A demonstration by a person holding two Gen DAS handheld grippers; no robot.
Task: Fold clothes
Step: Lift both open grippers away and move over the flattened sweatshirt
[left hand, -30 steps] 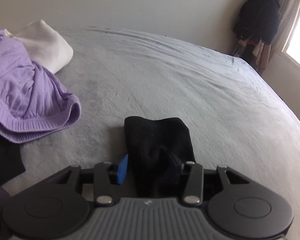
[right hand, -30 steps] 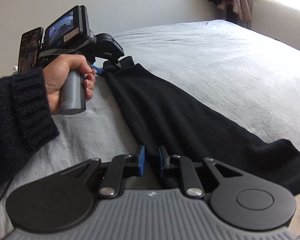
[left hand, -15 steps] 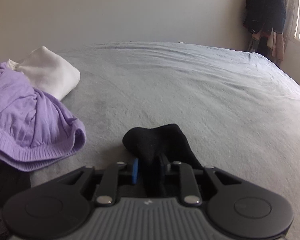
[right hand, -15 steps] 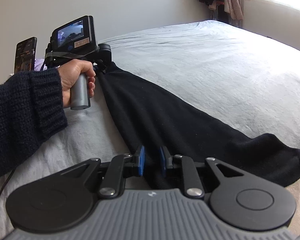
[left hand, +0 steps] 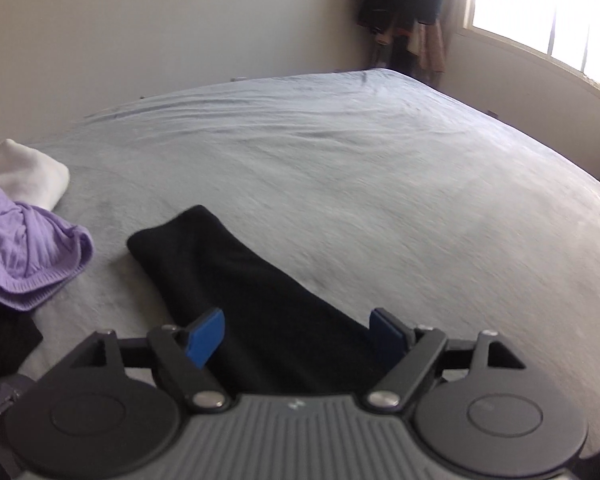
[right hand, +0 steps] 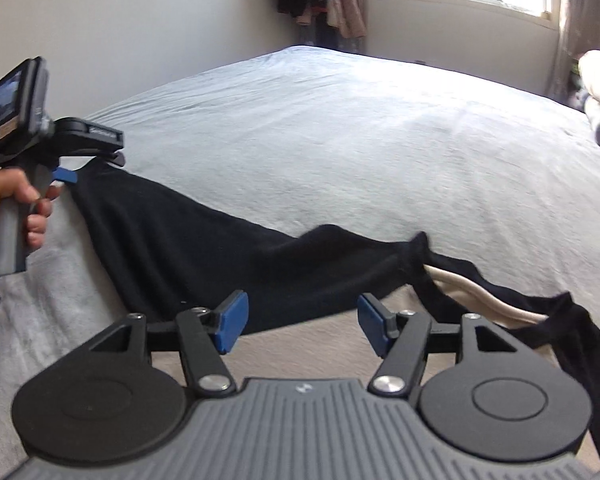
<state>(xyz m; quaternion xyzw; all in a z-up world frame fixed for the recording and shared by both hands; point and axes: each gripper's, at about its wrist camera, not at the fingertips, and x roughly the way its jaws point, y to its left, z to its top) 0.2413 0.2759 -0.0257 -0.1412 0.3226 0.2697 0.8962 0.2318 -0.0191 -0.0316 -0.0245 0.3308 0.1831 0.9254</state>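
A crumpled lilac ribbed garment point(left hand: 28, 252) and a folded white cloth point(left hand: 28, 172) are lying beside the long black knit garment point(left hand: 260, 304), which is spread along the grey bed point(left hand: 380, 184). Pinched a second ago, it is being released: the left gripper point(left hand: 298, 330) and right gripper point(right hand: 302, 322) are being opened over it, angled downward.

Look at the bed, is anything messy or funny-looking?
Yes. The black garment lies bunched and wrinkled at its right end, partly off the bed's edge. A purple garment sits crumpled at the left, against a white one.
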